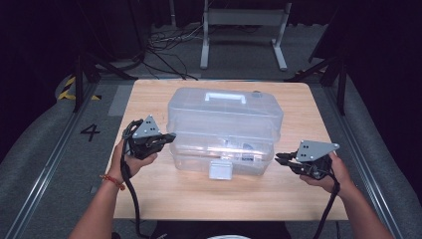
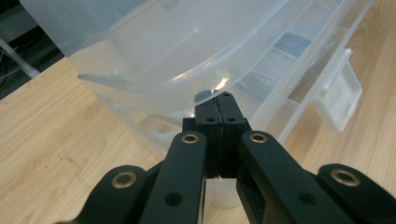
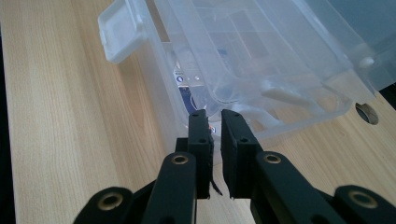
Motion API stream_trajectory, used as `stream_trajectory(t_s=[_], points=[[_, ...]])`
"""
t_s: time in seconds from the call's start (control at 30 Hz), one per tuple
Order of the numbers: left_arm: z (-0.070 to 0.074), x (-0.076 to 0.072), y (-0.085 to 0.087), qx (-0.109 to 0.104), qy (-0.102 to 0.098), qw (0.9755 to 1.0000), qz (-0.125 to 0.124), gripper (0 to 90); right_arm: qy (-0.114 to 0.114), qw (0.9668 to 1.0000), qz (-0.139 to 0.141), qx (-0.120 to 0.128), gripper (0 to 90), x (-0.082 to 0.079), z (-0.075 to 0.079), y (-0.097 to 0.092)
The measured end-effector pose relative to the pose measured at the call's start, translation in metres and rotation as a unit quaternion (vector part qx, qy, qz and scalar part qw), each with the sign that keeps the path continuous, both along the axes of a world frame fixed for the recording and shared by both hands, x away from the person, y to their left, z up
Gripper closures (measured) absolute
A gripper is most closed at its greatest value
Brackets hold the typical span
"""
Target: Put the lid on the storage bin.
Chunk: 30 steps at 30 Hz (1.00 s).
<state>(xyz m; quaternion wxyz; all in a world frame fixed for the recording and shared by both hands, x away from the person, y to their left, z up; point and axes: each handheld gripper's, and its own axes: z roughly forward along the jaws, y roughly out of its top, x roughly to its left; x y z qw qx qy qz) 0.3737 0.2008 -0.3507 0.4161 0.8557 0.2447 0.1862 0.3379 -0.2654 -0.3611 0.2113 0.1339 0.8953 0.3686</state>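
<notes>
While long side-to-side, latch nearward: clear box (image 1: 225, 130); left hand-held gripper (image 2: 219, 106) closed, empty; right (image 3: 215, 122) slightly ajar.

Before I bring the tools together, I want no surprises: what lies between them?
In the high view, the clear plastic box sits between the left tool and the right tool, its front latch hanging down.
</notes>
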Motion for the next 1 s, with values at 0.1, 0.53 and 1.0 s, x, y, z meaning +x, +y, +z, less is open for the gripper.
stream_trajectory(t_s=[0.1,0.53,1.0], points=[[-0.003,-0.003,0.003,0.001,0.005,1.0000,0.002,89.7,0.003,1.0000,-0.001,-0.002,83.1,0.000,-0.002,0.000],[-0.017,-0.007,0.007,0.018,0.021,0.9996,0.005,89.7,0.009,0.9999,-0.005,-0.001,82.3,-0.001,-0.007,-0.002],[-0.042,-0.015,0.011,0.085,0.035,0.9956,0.014,89.6,0.012,0.9999,-0.010,0.000,80.6,-0.007,-0.009,-0.007]])
